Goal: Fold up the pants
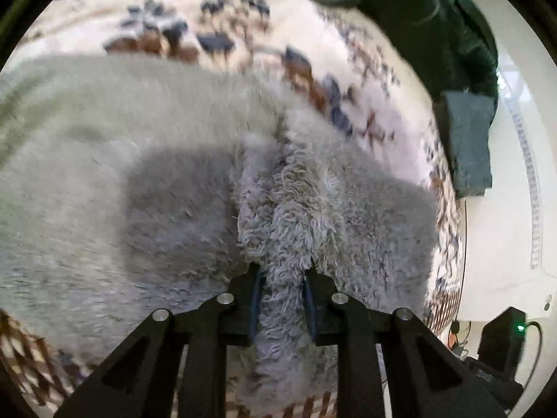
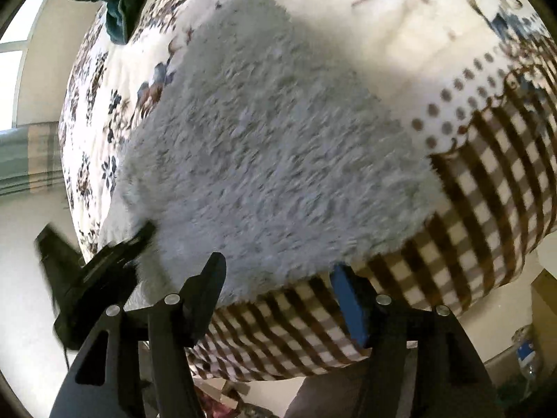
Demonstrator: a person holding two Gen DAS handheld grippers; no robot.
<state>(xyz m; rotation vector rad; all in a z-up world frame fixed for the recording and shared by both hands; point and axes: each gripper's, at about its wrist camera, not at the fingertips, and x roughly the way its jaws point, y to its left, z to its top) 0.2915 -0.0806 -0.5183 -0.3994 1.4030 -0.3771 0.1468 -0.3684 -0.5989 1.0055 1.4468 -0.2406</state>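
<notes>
While your left gripper (image 1: 282, 280) pinches a raised ridge of the fluffy grey pants (image 1: 174, 160), your right gripper (image 2: 278, 278) stands wide with nothing between its fingers. Just ahead of it, the pants lie spread over the patterned bed (image 2: 487, 188).

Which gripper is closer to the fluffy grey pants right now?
Left. The left gripper is clamped on a ridge of the pants; the right gripper is open just off their edge.
</notes>
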